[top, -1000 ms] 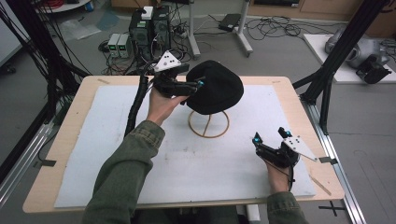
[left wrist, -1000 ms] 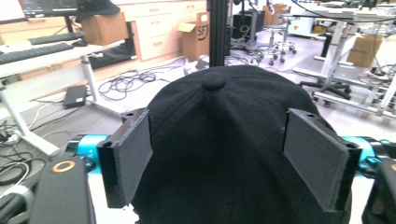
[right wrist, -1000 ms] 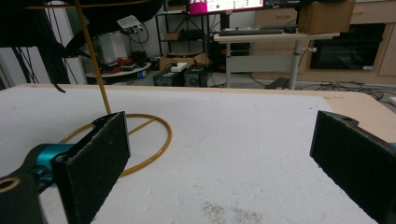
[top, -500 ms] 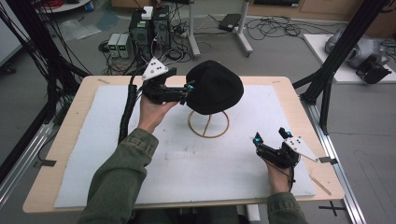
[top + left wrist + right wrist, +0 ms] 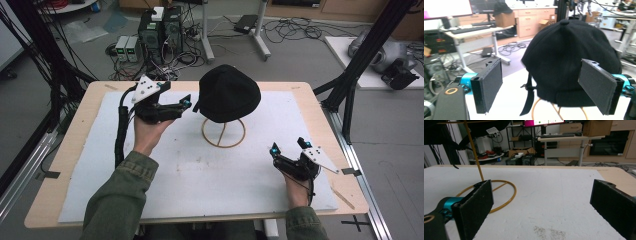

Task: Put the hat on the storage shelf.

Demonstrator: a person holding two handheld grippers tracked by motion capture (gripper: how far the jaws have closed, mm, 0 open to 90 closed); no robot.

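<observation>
Cap (image 5: 229, 93): black, sitting on top of a thin wire stand (image 5: 223, 133) near the middle of the surface (image 5: 150, 165), toward its far edge; strap hanging down at the side facing the left tongs.
Stand: upright rod rising from a round ring that lies flat on the white mat.
Left tongs (image 5: 186, 101): held up off the surface, just beside the cap, pointing at it; jaws wide apart, gripping nothing, with the cap seen between them from the left gripper view.
Right tongs (image 5: 289, 149): low over the near right part of the surface, well apart from the cap; jaws spread open, empty.
</observation>
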